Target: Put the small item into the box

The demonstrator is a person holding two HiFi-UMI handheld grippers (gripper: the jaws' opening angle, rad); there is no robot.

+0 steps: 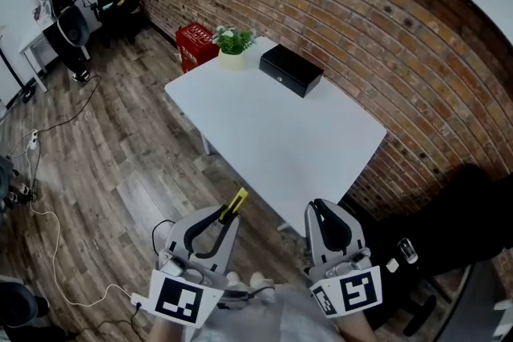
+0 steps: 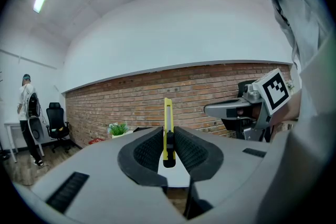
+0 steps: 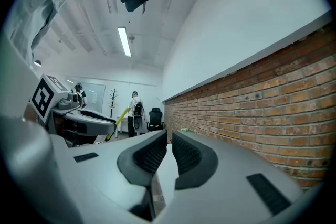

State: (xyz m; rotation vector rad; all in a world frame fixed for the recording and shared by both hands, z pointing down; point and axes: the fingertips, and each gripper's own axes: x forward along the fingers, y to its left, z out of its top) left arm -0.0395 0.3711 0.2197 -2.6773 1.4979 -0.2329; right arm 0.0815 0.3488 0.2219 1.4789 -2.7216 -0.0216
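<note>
A yellow utility knife (image 1: 236,203) sticks up from my left gripper (image 1: 228,215), whose jaws are shut on it; in the left gripper view the knife (image 2: 168,126) stands upright between the dark pads. Both grippers hang below the near edge of the white table (image 1: 280,142). The black box (image 1: 291,69) sits closed at the table's far end, well away from both grippers. My right gripper (image 1: 320,207) is shut with nothing between its jaws, and its own view shows the same (image 3: 169,140).
A small potted plant (image 1: 233,42) stands at the table's far left corner, next to the box. A red crate (image 1: 195,45) is on the wood floor behind it. A brick wall runs along the table's right. Office chairs and a person stand far left.
</note>
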